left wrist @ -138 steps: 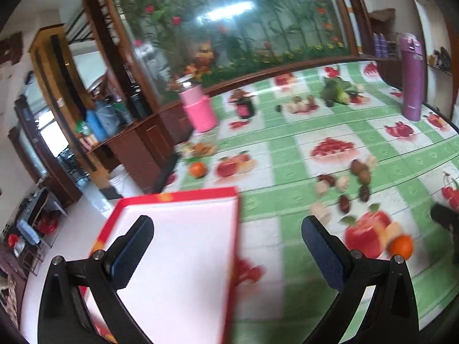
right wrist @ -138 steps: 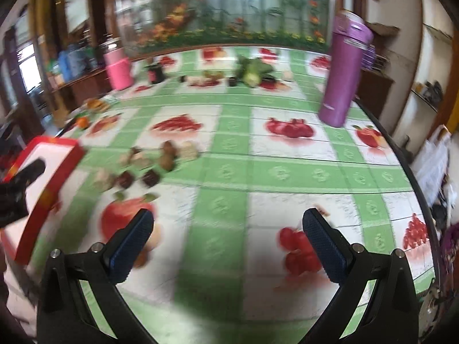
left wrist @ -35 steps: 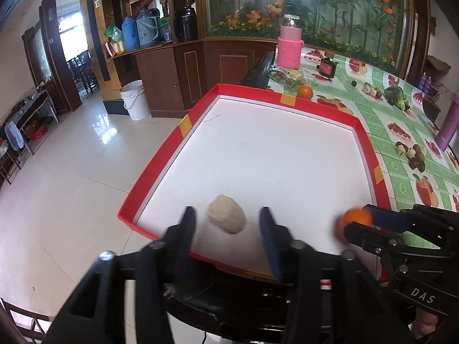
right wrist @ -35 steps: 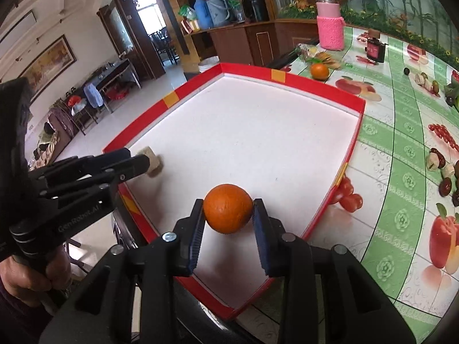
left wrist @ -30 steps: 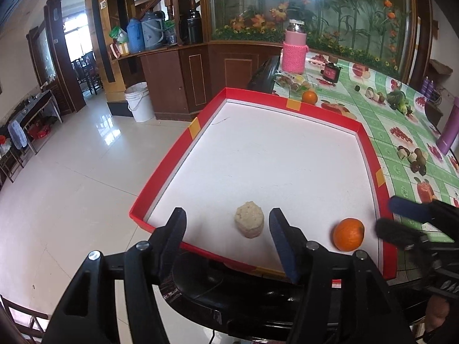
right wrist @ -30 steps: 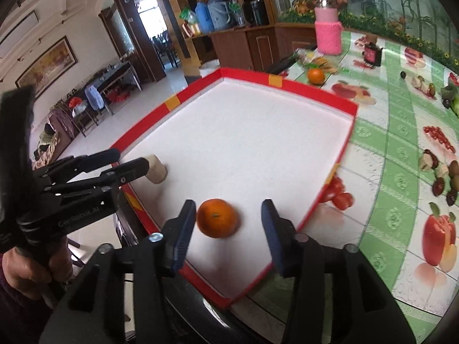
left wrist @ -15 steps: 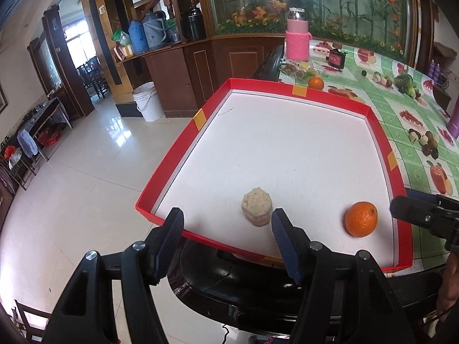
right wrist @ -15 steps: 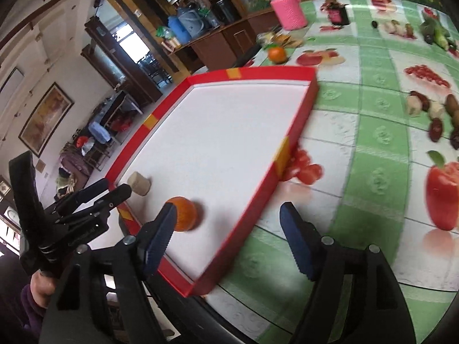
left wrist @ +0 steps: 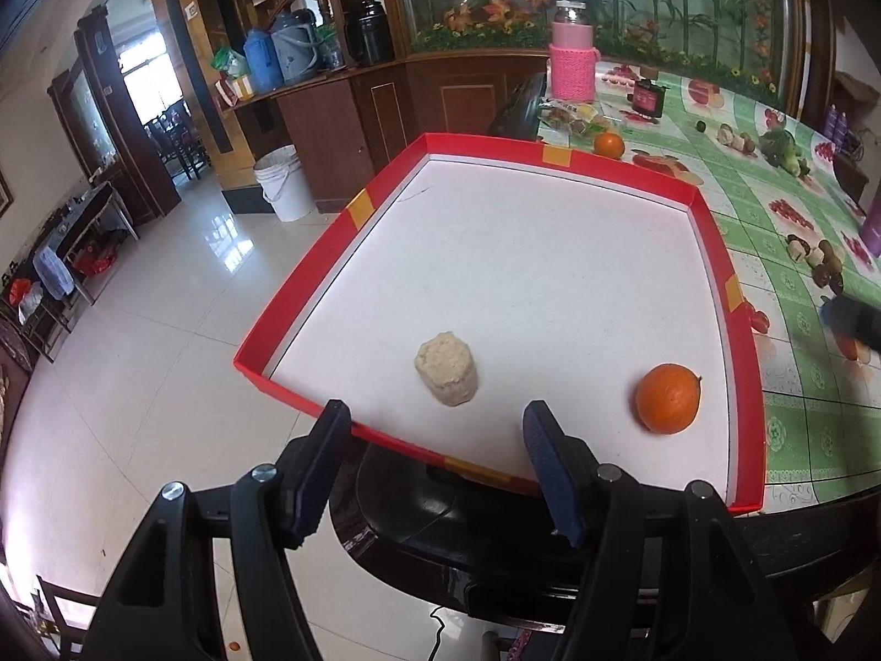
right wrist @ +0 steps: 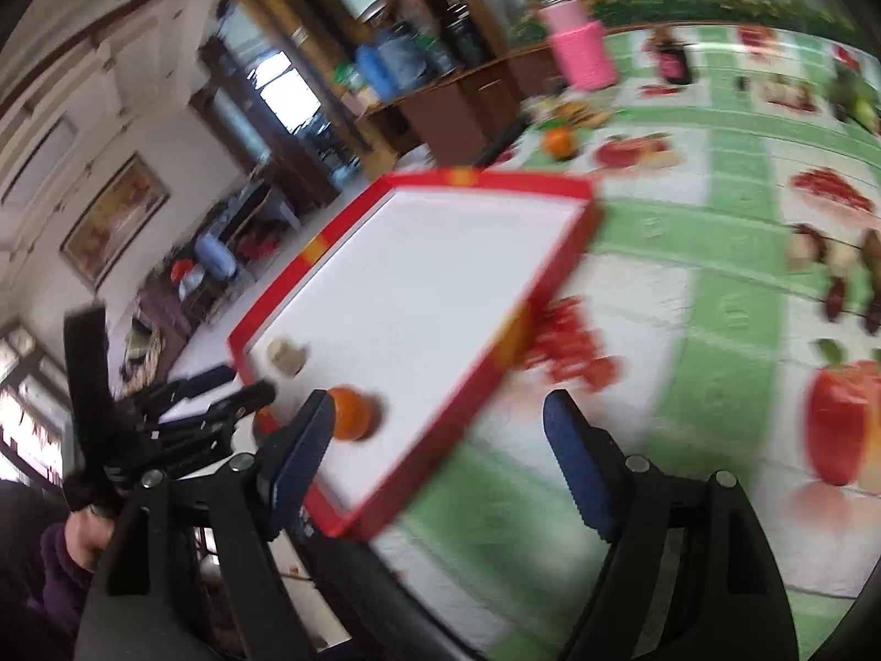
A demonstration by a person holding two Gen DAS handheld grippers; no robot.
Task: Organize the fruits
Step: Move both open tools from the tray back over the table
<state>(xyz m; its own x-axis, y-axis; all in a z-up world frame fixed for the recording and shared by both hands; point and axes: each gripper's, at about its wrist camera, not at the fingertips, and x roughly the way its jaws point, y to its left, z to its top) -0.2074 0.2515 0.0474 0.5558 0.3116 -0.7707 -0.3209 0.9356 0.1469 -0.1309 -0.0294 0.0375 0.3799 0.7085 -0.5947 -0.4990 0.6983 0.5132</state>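
Orange round fruit near red-walled white tray corner: firm, rollable; best pinched across middle. Left fingers spread, empty; right fingers opening, empty.

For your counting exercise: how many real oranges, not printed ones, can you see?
2. One orange lies inside the red tray near its front right corner; another sits on the tablecloth beyond the tray's far edge. More may be hidden.

blurred view, right gripper jaws opening w/ nothing between, orange in red tray

Matt tray (glossy floor tiles)
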